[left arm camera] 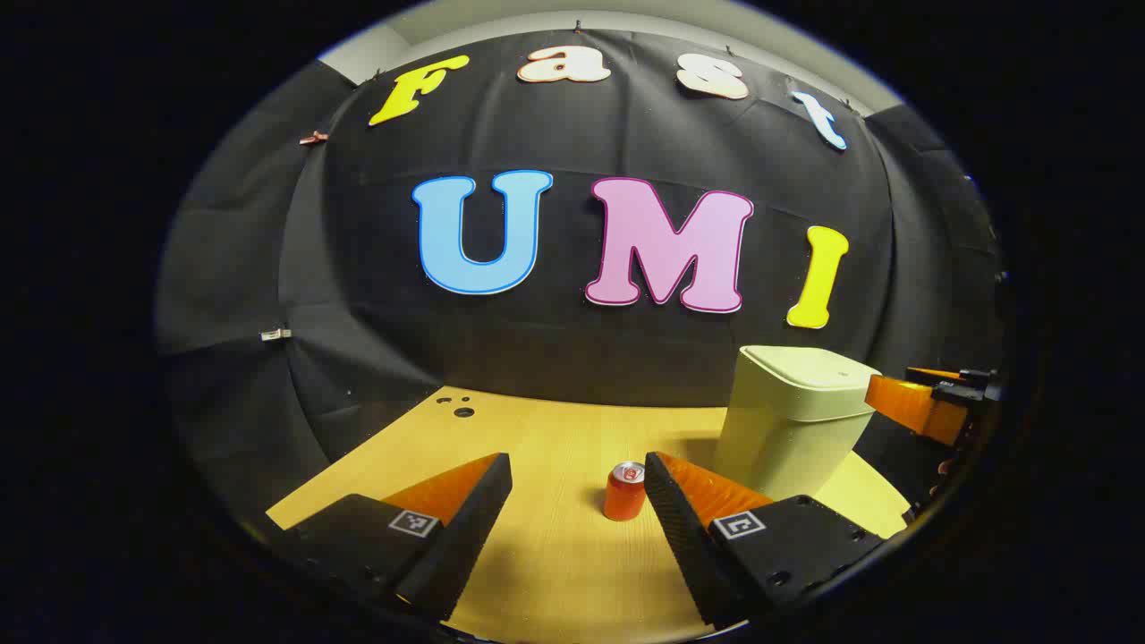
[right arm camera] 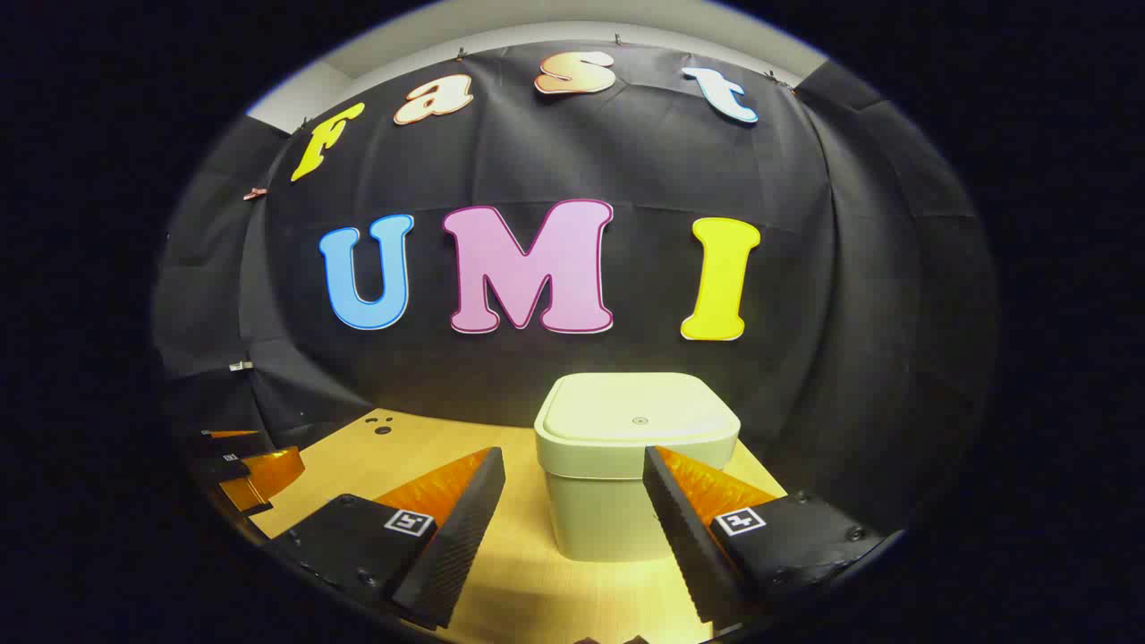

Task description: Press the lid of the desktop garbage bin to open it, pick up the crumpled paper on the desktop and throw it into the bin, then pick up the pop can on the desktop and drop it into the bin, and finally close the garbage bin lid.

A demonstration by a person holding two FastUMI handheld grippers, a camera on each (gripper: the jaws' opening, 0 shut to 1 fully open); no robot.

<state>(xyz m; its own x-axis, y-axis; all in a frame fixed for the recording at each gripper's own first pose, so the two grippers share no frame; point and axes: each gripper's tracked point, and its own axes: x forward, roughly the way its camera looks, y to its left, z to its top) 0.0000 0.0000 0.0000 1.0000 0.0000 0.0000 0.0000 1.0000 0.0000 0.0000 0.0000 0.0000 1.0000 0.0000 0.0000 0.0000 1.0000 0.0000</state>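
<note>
While both tongs gape, left tongs [left arm camera: 577, 501] and right tongs [right arm camera: 572, 496], pale squarish bin [right arm camera: 626, 474], lid [right arm camera: 637, 416] flat and closed.

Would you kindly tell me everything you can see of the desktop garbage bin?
The garbage bin is a pale, cream-coloured, squarish tub with rounded corners, plastic by its look. Its flat lid is shut and carries a small round mark at the centre. It stands upright on the wooden desktop before the black cloth; nothing grips it.
</note>
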